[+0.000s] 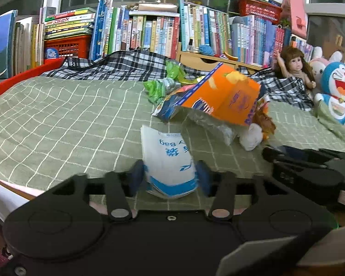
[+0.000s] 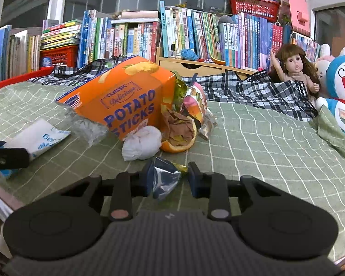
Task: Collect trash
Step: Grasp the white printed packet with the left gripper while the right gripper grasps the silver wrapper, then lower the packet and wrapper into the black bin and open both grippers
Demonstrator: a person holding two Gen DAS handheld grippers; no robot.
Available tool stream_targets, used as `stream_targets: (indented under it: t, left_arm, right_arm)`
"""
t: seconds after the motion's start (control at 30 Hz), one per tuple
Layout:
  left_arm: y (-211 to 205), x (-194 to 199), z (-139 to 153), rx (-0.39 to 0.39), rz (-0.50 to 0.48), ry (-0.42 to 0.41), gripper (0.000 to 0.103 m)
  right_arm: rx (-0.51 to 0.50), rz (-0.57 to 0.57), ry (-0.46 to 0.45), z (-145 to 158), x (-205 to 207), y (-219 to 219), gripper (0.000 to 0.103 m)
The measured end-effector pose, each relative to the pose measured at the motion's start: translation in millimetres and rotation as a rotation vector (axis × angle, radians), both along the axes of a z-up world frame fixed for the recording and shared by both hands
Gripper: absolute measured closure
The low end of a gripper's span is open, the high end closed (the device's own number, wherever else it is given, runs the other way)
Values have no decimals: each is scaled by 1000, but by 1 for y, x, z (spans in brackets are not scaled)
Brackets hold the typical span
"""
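Observation:
On the green checked bedspread (image 1: 57, 119) lies a trash pile: an orange potato-sticks box (image 2: 122, 101), a white tissue ball (image 2: 141, 146), an orange peel (image 2: 179, 142), a colourful snack packet (image 2: 195, 105) and green wrappers (image 1: 158, 87). My left gripper (image 1: 170, 177) is at the bed's near edge, its blue pads pressed on both sides of a white-and-blue bag (image 1: 166, 158). My right gripper (image 2: 170, 179) stands open around a crumpled silver-blue wrapper (image 2: 165, 177); the left pad touches it and a small gap shows at the right pad. The box (image 1: 223, 96) sits just beyond the bag.
A black-and-white plaid cloth (image 2: 253, 87) lies behind the pile. A doll (image 2: 292, 69) and a blue plush toy (image 2: 342, 87) sit at the far right. Bookshelves (image 2: 195, 30) line the back. A red rim (image 1: 23, 78) borders the bed at the left.

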State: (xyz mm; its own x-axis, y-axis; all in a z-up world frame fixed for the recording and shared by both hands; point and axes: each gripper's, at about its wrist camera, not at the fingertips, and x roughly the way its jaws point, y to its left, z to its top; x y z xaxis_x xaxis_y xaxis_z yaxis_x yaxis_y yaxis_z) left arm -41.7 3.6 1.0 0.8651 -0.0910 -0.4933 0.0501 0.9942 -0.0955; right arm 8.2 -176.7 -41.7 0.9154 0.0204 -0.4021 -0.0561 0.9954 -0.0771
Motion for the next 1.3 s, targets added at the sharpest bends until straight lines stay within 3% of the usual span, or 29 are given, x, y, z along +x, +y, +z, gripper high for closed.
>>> stream_targets:
  t: [0.03, 0.1, 0.17, 0.33, 0.43, 0.47, 0.5, 0.57, 0.67, 0.8, 1.2, 1.3]
  left_arm:
    - [-1, 2, -2, 3, 5, 5, 46]
    - [-1, 7, -5, -3, 14, 8, 25]
    - [-2, 12, -7, -9, 28, -9, 15]
    - [-10, 36, -16, 27, 38, 25, 13]
    - [-13, 42, -18, 45, 75, 2, 19]
    - [-14, 42, -18, 56, 89, 2, 32]
    - [-15, 42, -17, 72, 104, 1, 52]
    - [-14, 39, -13, 63, 100, -5, 57]
    - [-12, 29, -4, 66, 96, -41, 79]
    - [-6, 17, 4, 18, 75, -26, 82]
    - [-6, -86, 9, 11, 0, -5, 82]
    - [-11, -113, 4, 50, -30, 19, 82]
  right_arm:
    - [2, 1, -3, 0, -2, -1, 66]
    - [9, 0, -5, 0, -4, -2, 66]
    - [16, 0, -6, 1, -4, -4, 66]
    - [23, -1, -10, 1, -5, -4, 66]
    - [31, 4, -16, 1, -8, -4, 66]
    - [35, 5, -20, 2, -9, -4, 66]
    - [42, 9, -25, 3, -12, -4, 67]
    - [52, 19, -33, 5, -17, -3, 67]
    - [66, 34, -44, 9, -24, -2, 67]
    - [90, 57, -55, 14, -37, 0, 67]
    - [151, 138, 5, 5, -104, -1, 67]
    - [155, 159, 41, -5, -122, -1, 67]
